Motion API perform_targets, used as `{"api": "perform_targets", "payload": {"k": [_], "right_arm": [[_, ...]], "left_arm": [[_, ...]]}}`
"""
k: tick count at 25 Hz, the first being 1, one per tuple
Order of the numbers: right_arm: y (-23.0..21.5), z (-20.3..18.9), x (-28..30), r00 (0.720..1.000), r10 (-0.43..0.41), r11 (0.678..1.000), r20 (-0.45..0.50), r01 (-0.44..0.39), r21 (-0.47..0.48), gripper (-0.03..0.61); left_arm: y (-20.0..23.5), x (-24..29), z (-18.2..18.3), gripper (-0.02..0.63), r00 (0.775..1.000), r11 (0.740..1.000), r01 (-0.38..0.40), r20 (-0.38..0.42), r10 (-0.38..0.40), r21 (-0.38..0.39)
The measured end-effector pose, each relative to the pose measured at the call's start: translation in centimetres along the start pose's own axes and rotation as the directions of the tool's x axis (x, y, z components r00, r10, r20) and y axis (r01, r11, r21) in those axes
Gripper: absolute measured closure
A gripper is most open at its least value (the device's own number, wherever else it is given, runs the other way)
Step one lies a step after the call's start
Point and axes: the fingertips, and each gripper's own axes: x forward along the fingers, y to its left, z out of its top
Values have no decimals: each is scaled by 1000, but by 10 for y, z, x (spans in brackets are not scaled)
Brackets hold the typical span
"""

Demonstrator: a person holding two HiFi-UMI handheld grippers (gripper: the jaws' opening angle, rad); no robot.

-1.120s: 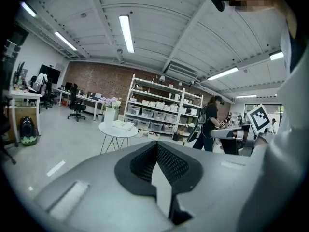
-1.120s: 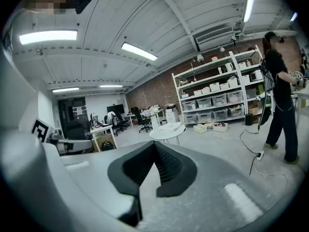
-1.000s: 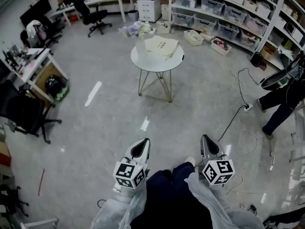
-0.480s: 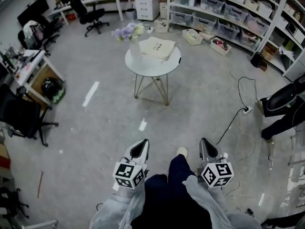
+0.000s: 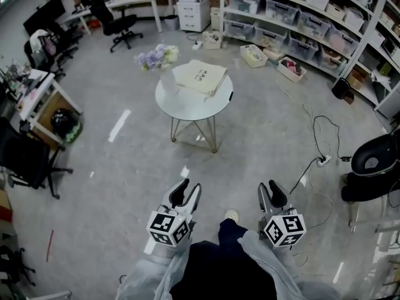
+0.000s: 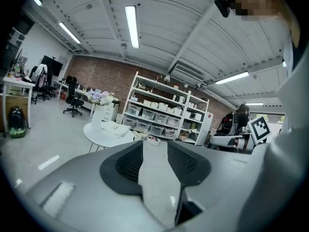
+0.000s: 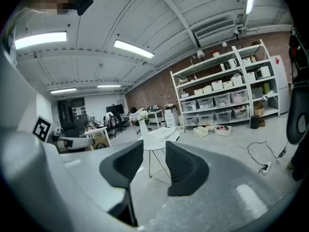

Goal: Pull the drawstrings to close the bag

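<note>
One flat cream bag (image 5: pixel 200 77) lies on one round counter (image 5: pixel 186 109). The left gripper (image 5: pixel 187 193) and right gripper (image 5: pixel 270 194) have just opened, with nothing between their jaws.

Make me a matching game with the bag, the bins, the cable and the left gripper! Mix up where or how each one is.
1 bag
2 bins
3 cable
4 left gripper

A on the shelves
B open, empty
C on the floor
D on the table

Pairs: 1-D, 2-A, 3-C, 4-B.
The left gripper's jaws have just been opening; nothing is between them.
</note>
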Motion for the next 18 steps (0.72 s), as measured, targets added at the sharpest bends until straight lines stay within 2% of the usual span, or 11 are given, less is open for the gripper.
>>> {"api": "perform_targets", "payload": {"k": [3, 13, 18], "right_arm": [[-17, 9, 22, 1000, 17, 1000, -10, -17, -7, 376], [-81, 36, 73, 997, 79, 997, -21, -79, -10, 379], [-100, 36, 84, 995, 102, 995, -16, -103, -6, 385]], "left_arm": [[2, 28, 6, 417, 1000, 1000, 1, -5, -1, -14], [-12, 123, 10, 410, 999, 1000, 15, -39, -14, 2], [-18, 148, 10, 413, 999, 1000, 24, -34, -24, -6]]}}
